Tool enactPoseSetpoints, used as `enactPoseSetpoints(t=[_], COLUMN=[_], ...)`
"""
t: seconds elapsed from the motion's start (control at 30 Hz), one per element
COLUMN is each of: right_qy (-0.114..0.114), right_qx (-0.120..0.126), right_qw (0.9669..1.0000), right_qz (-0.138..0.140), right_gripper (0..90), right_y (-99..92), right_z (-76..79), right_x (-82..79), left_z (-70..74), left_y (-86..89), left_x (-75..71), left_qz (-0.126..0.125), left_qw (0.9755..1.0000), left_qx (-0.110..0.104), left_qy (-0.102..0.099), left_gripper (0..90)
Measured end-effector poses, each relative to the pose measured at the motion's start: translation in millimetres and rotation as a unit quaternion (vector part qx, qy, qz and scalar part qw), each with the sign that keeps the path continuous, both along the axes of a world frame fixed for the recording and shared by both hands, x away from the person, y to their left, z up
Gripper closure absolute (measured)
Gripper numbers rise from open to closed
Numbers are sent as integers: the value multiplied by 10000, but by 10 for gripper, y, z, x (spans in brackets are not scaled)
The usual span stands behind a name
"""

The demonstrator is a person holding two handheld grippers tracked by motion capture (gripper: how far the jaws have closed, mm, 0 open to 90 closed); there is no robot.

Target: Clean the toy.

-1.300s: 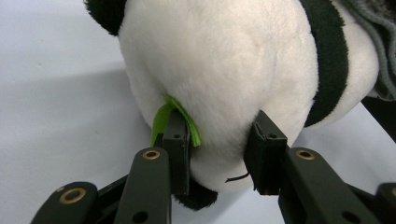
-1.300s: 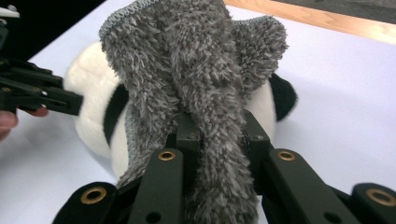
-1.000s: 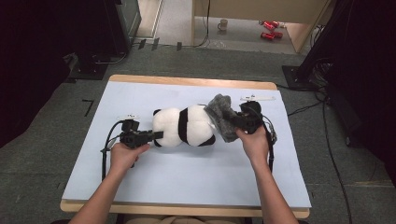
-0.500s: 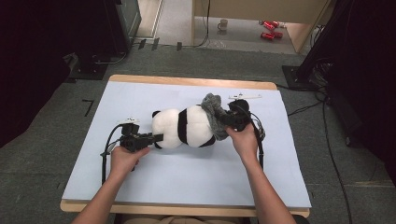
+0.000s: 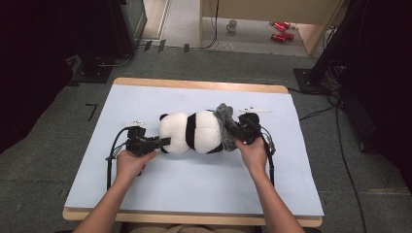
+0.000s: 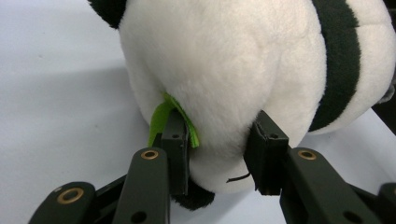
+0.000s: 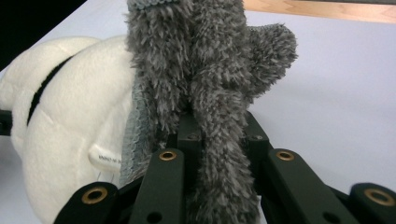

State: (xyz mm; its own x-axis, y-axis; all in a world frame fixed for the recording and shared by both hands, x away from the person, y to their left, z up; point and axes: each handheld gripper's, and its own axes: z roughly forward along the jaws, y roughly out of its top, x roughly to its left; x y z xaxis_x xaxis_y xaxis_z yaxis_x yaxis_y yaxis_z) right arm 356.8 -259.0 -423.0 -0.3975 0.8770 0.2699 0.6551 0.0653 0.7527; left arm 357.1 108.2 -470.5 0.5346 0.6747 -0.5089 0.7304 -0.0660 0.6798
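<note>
A toy panda (image 5: 192, 132) lies on its side near the middle of the desk (image 5: 145, 194), its head toward the left edge. The left gripper (image 6: 219, 154) has its jaws closed on the soft white bulge at the head end, beside a green tag (image 6: 163, 119). The right gripper (image 7: 217, 135) has its jaws pinched tight on a fluffy grey cloth (image 7: 210, 70), which is bunched against the panda's other end. The work looks only begun, I judge: the cloth touches that end but covers very little of the body, so drawing it over the toy is left to do.
</note>
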Motion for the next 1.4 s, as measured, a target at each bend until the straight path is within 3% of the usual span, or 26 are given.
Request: enactPoseSetpoints(t=[0.33,0.47,0.6,0.73,0.83,1.03,1.23,1.4], right_qy=[446,788,842,1015,919,453,67,-173], right_qx=[-59,-293,-222,-352,-332,-219,-285,-114], right_qw=[9989,9965,9962,9942,9952,9981,9991,9995], right_qz=[-103,-27,-27,4,-108,-362,-320,-226], right_gripper=[763,763,764,763,762,762,761,761], right_y=[-9,48,50,7,-85,-315,-315,-262], right_z=[-214,-344,-383,-420,-339,-46,201,387], right_x=[-68,-69,-67,-67,-72,-91,-96,-80], left_z=[4,4,6,15,5,1,0,-4], left_y=[6,6,9,10,14,5,-12,-6], left_x=[59,84,112,149,165,161,127,74], left_qz=[2,22,8,-19,-1,6,-36,-79], left_qw=[10000,9999,9999,9999,9998,9998,9999,9998], left_qx=[-7,-26,-41,-51,-102,-104,-58,-71], left_qy=[79,102,118,152,195,169,116,146], left_gripper=[638,638,637,635,633,633,638,642])
